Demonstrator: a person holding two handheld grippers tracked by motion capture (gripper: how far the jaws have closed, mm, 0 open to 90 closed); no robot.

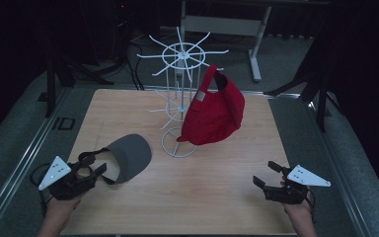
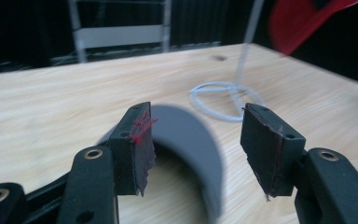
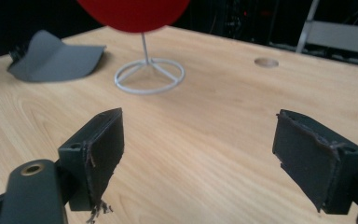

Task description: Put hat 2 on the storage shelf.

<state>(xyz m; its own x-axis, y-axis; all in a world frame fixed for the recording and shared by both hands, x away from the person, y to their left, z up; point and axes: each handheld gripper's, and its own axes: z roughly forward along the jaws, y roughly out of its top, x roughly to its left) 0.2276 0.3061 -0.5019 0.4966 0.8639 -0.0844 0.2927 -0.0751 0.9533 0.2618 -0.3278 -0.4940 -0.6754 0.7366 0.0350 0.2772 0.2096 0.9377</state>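
With your left gripper (image 1: 90, 167) spread wide around the near edge of the grey visor (image 1: 128, 157) lying on the surface (image 1: 217, 197), close squarely on its brim before lifting toward the white rack (image 1: 180, 89) where the red cap (image 1: 216, 109) hangs, while your right gripper (image 1: 269, 174) waits open and empty.

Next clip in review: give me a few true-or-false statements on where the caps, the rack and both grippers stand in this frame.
1. The red cap hangs on the white wire rack. True.
2. The grey visor hangs on the rack too. False: it lies on the wooden table.
3. The left gripper has its jaws open around the visor's brim. True.
4. The right gripper is shut on the red cap. False: it is open over bare table.
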